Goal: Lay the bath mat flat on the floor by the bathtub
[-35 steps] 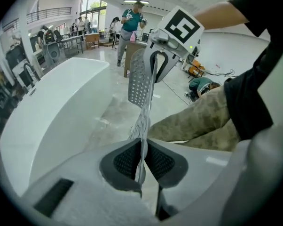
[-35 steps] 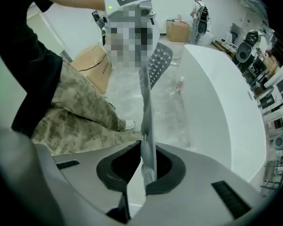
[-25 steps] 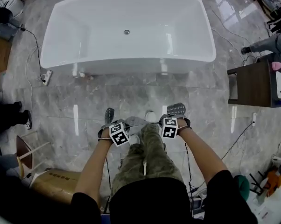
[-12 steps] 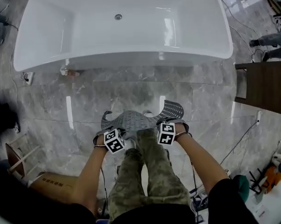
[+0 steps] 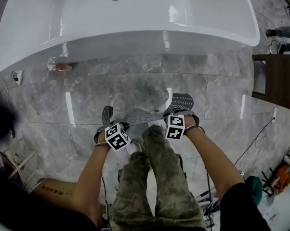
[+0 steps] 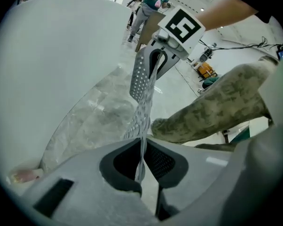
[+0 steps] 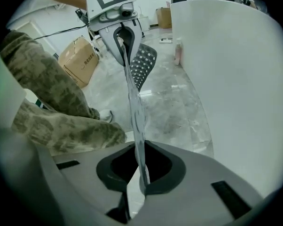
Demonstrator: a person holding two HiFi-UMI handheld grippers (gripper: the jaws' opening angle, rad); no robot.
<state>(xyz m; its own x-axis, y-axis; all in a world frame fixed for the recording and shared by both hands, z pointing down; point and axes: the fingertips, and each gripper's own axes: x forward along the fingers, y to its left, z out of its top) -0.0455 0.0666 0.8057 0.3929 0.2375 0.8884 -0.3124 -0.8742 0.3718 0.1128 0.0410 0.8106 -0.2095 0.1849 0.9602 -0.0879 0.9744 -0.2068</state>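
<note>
Bath mat point(image 5: 141, 115) is held stretched over the floor point(image 5: 87, 93) beside the bathtub point(image 5: 125, 20), fingers point(image 6: 119, 167) of left gripper point(image 5: 109, 125) and right gripper point(image 5: 176, 113) clenched on its edge; advise level lowering, far edge first, avoiding folds.

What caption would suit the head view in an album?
The left gripper and right gripper hold a grey bath mat over the marble floor beside the bathtub.

We're looking down on a glossy grey marble floor point(image 5: 87, 95), with bright streaks of light point(image 5: 68, 109) mirrored in its tiles. The white bathtub point(image 5: 125, 18) fills the top of our view. At the right edge stands a dark wooden cabinet point(image 5: 280, 81). Lower left, there's a cardboard box point(image 5: 53, 192).
</note>
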